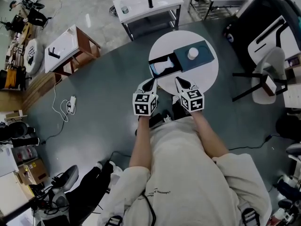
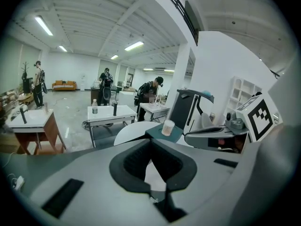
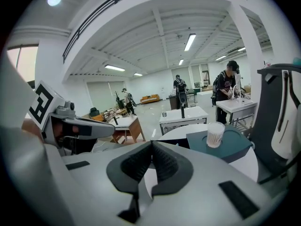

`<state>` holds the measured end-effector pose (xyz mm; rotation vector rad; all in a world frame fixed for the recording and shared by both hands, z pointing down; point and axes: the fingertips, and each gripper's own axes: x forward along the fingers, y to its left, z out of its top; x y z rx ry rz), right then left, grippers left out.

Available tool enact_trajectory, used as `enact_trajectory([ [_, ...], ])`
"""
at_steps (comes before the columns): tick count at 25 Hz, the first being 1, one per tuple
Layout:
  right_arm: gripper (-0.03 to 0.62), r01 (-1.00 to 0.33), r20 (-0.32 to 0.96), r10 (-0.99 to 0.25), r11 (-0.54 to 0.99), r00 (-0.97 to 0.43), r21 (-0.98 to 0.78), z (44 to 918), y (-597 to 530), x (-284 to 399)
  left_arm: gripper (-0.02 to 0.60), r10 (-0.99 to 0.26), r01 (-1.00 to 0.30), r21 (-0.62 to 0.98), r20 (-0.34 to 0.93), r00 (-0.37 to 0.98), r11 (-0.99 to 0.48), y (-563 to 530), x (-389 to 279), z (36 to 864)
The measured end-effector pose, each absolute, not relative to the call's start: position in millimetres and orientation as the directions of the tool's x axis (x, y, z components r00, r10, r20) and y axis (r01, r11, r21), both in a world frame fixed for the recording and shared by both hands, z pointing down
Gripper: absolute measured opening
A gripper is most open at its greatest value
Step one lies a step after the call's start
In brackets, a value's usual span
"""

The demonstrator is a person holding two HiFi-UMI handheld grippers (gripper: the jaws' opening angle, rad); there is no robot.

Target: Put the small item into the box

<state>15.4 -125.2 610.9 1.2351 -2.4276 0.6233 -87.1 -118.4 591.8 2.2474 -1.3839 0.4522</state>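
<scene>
A small white ribbed cylinder (image 1: 193,53) stands upright on the lid of a dark teal box (image 1: 203,62) on a round white table (image 1: 207,79). The box's drawer (image 1: 164,67) is pulled out to the left and shows a white lining. My left gripper (image 1: 151,81) and right gripper (image 1: 179,80) hover side by side at the table's near edge, short of the box. Both are shut with nothing between the jaws. The left gripper view shows its shut tips (image 2: 151,141) below the cylinder (image 2: 168,127). From the right gripper (image 3: 152,143), the cylinder (image 3: 215,134) stands ahead to the right on the box (image 3: 237,147).
A white table (image 1: 141,4) with a bottle stands beyond the round one, and a wood-sided table (image 1: 70,48) lies to the left. A black-framed chair (image 1: 263,74) is close on the right. A power strip (image 1: 71,105) lies on the floor. People (image 2: 106,84) stand far off.
</scene>
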Motion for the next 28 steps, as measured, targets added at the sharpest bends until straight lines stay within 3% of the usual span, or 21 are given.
enact_trajectory([
  [28, 0.035, -0.834, 0.497, -0.686, 0.526, -0.531, -0.166, 611.5, -106.9, 21.5, 0.021, -0.733, -0.888, 0.238, 0.502, 0.459, -0.393, -97.7, -85.2, 593.4],
])
